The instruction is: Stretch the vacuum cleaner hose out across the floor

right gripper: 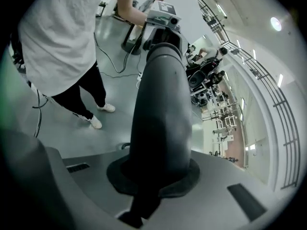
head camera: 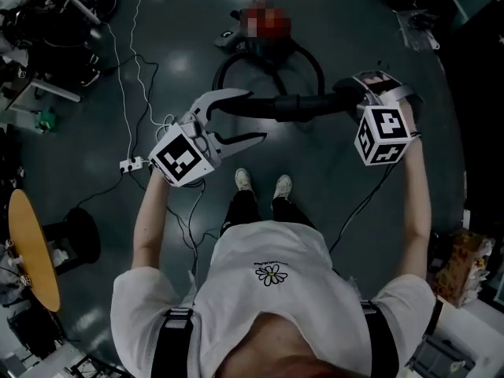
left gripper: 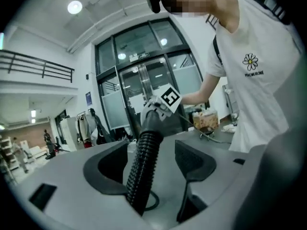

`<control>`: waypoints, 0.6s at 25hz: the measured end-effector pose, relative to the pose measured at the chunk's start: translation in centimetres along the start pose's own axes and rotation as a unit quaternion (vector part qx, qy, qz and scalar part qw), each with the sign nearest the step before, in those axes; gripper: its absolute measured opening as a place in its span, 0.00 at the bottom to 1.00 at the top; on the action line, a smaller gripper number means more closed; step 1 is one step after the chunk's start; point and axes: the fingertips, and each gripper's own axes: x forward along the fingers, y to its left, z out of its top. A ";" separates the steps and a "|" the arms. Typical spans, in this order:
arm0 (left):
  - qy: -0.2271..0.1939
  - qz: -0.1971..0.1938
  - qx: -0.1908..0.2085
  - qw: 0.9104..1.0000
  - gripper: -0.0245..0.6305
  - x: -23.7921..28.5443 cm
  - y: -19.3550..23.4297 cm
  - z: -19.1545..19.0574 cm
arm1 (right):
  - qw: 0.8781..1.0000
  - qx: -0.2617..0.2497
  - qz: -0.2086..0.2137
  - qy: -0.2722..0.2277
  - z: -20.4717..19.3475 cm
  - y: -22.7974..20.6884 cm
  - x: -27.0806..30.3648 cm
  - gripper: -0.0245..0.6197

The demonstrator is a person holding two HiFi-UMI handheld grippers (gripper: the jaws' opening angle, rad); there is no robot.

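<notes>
**Close on the ribs, then draw away from the cleaner**

The right gripper is clamped on the hose's smooth, rigid black end tube; the left gripper stands apart around the ribbed, flexible stretch; closing there before pulling seems wise, as ribs give purchase; the rest loops to the vacuum cleaner, mid-floor, glossy grey.

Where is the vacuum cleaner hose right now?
Head view, centre: the vacuum cleaner hose spans between the two grippers, its smooth end clamped in the right gripper, its ribbed part passing between the jaws of the open left gripper.
</notes>
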 end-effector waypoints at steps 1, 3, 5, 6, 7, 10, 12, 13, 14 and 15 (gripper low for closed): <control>-0.014 -0.012 -0.008 1.000 0.48 0.4 -1.6 0.2 | 1.000 -0.009 0.007 -0.005 0.2 1.5 -0.1 0.11; -0.024 -0.045 -0.014 0.999 0.48 1.2 -4.8 0.5 | 0.999 -0.026 0.017 -0.013 1.7 4.8 -0.7 0.11; -0.013 -0.108 -0.031 0.994 0.49 1.7 -9.9 0.3 | 0.999 -0.037 0.021 -0.019 4.2 8.2 -2.2 0.12; 0.008 -0.143 -0.046 0.989 0.49 1.5 -13.0 -0.2 | 0.999 -0.043 0.021 -0.020 5.7 9.9 -3.1 0.11; 0.042 -0.178 -0.058 0.981 0.49 1.2 -16.5 -0.9 | 0.998 -0.051 0.023 -0.019 7.3 11.6 -4.0 0.11; 0.116 -0.275 -0.096 0.949 0.49 -1.4 -28.1 -2.7 | 0.994 -0.106 0.036 -0.003 12.3 17.6 -7.2 0.11; 0.095 -0.336 -0.151 0.925 0.48 -4.0 -35.8 -1.9 | 0.987 -0.152 0.044 -0.002 16.0 22.4 -9.7 0.12; 0.079 -0.364 -0.180 0.911 0.48 -5.4 -39.6 -1.1 | 0.984 -0.172 0.045 -0.010 18.0 24.8 -11.0 0.12; 0.059 -0.388 -0.210 0.896 0.47 -6.5 -43.2 -0.1 | 0.980 -0.192 0.044 -0.024 19.9 27.0 -12.3 0.12; 0.036 -0.410 -0.240 0.879 0.44 -7.5 -46.4 1.3 | 0.976 -0.208 0.041 -0.044 21.7 28.9 -13.5 0.12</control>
